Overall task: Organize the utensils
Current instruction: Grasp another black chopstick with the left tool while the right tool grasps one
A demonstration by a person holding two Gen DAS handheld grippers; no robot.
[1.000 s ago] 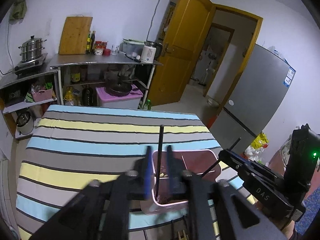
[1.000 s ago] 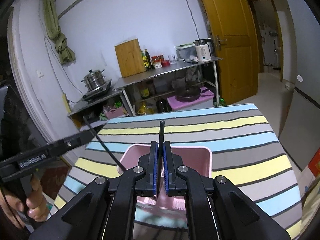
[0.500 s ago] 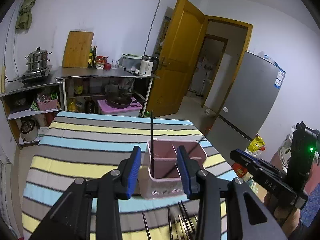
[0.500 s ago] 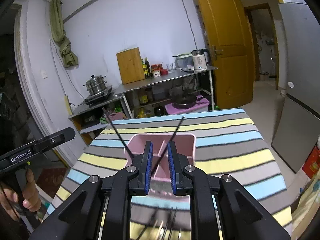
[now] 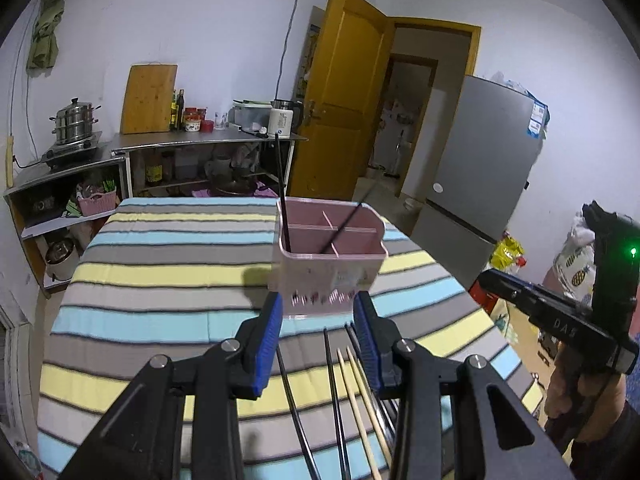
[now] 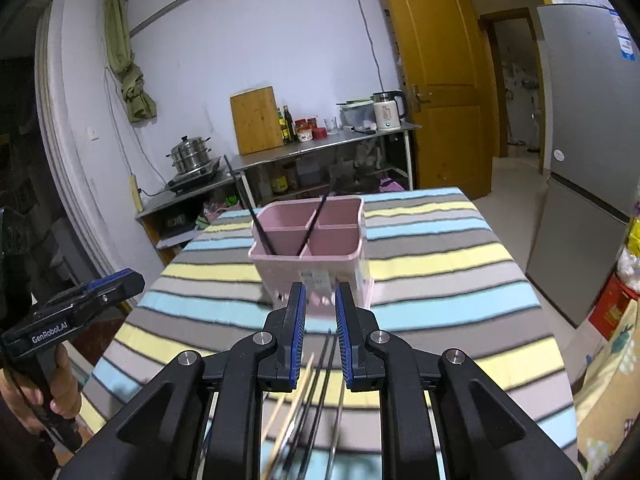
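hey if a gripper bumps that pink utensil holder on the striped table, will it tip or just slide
The pink utensil holder looks like light plastic holding only two black chopsticks, so it would probably slide on the striped cloth. It stands taller than its base is deep, so a high bump might tip it.

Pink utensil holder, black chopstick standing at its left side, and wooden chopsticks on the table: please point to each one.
Pink utensil holder [image 5: 328,268], left wrist view, front wall.
Black chopstick [image 5: 282,192], left wrist view, upper shaft.
Wooden chopsticks [image 5: 354,396], left wrist view, middle of one stick.

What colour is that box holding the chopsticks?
Pink box, clearest in the right wrist view.
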